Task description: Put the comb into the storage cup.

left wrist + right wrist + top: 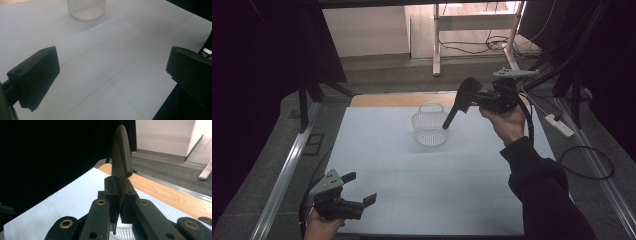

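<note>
The right gripper, upper right of the high view, is clamped on a dark comb above the basket at centre. Risk: the thin comb could pivot between the pads and miss the basket. The left gripper, lower left, has jaws apart, empty.

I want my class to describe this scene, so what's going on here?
A person holds a gripper in each hand at a white table. The right gripper has its jaws shut on a dark comb, held above a white basket. The left gripper hangs open near the table's near edge, holding nothing.
</note>
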